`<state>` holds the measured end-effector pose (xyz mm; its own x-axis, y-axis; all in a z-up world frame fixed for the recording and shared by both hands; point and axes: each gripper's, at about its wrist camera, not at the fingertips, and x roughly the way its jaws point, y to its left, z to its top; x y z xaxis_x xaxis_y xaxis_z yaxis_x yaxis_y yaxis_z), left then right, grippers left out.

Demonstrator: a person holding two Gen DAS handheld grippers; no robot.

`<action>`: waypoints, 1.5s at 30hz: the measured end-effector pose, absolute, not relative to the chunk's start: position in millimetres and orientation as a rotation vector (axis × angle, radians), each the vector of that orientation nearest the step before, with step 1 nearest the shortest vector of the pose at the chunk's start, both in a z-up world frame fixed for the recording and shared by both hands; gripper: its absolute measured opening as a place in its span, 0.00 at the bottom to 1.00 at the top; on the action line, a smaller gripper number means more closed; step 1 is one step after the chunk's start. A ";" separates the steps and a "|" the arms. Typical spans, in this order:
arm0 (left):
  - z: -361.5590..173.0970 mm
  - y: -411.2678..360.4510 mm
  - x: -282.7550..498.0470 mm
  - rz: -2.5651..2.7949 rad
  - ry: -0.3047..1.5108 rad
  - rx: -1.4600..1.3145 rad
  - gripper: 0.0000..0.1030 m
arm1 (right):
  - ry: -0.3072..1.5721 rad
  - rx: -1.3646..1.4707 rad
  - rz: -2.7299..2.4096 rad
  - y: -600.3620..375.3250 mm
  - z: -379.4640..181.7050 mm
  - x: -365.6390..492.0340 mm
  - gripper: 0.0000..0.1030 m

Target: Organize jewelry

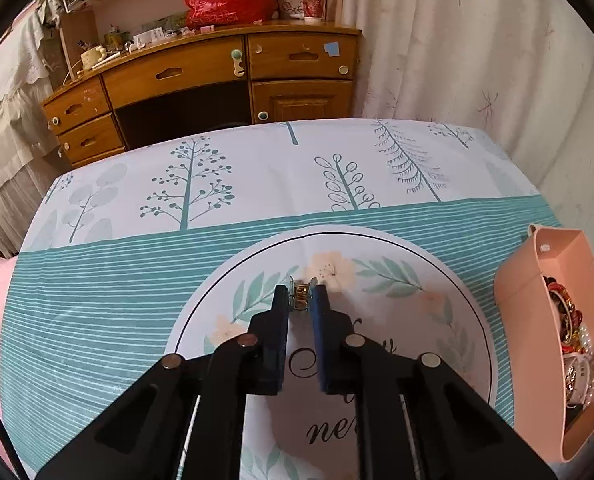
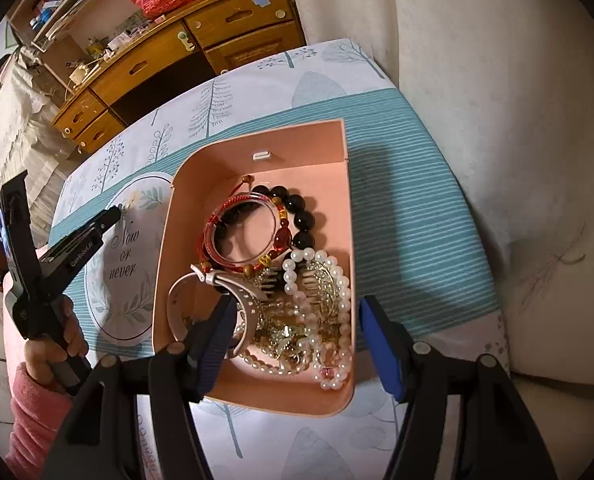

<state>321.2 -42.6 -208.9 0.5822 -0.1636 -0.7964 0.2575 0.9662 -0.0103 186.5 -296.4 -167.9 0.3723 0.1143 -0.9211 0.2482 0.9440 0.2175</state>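
The left gripper [image 1: 301, 294] is pinching a small gold-coloured metal hair claw [image 1: 301, 291] between its nearly closed dark blue fingertips [image 1: 281, 300], holding it over the round white floral placemat [image 1: 397, 320] on the teal-striped, tree-printed tablecloth [image 1: 137, 280]; whether the claw is touching the mat or hanging just above it is not clear. The right gripper [image 2: 293, 320] is gaping wide and holding nothing, its jaws straddling the near end of the peach-pink plastic box [image 2: 257, 168], where the rest of the jewelry is lying in a tangle: a black round-bead bracelet [image 2: 297, 208], a red cord bangle [image 2: 241, 232], white pearl strands [image 2: 321, 280] and a pale grey watch strap [image 2: 177, 308]. The step in hand looks like one piece being carried between box and mat. Next, the left gripper would need to bring the claw down flat before releasing, while the right chooses one loose strand from the tangle without dragging the others.
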 end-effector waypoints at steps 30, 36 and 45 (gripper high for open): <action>-130.1 -148.8 181.8 -0.607 0.986 0.041 0.34 | 1.165 0.396 -0.057 -323.6 -158.6 107.1 0.62; -109.6 -129.1 154.0 -0.504 1.083 0.034 0.74 | 1.144 0.396 -0.105 -310.6 -143.2 76.4 0.75; -107.6 -35.8 94.2 -0.357 1.361 0.049 0.85 | 1.266 0.300 -0.158 -232.4 -132.7 -0.8 0.86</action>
<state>94.2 -35.8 -107.6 0.1632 -0.2221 -0.9613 0.2790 0.9450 -0.1709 -0.8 -232.4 -132.7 0.2960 0.0482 -0.9540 0.2805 0.9503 0.1351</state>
